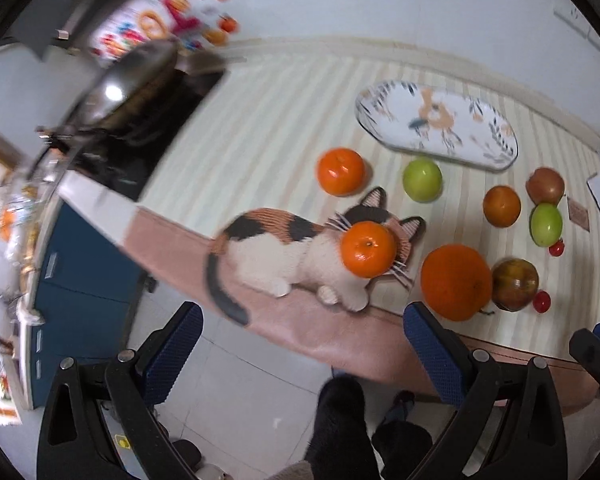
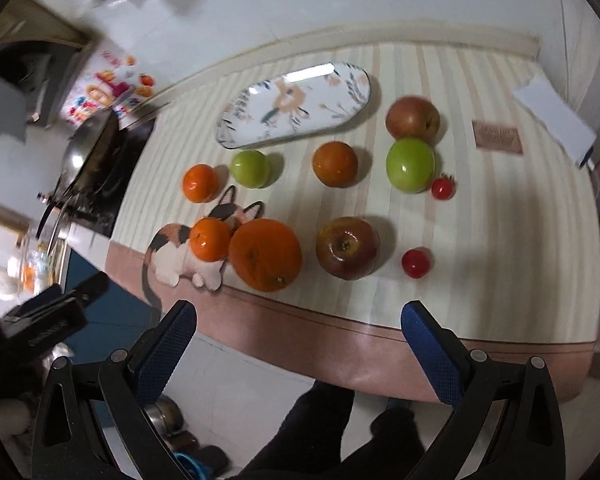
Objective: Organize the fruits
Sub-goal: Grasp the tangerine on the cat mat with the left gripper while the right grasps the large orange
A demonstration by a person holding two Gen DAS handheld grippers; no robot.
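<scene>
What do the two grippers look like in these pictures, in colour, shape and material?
Both look alike. The left gripper and the right gripper each have two black, angular arms with triangular cut-outs and round silver bolts at the joints. Each finger ends in a blue pad with a fine dotted texture. No cables or sleeves are visible. A small yellow sticker sits low on the left one.

Left gripper (image 1: 302, 344): black frame, triangular cutouts, silver screws at the pivots.
Left pads (image 1: 172, 356): blue, dimpled.
Yellow sticker: low on the left frame, print unreadable.
Right gripper (image 2: 300, 346): same black frame and screws.
Right pads (image 2: 432, 354): blue, dimpled.
Trousers (image 2: 320, 440): dark.
Shoes (image 1: 400, 404): dark, blurred.
</scene>
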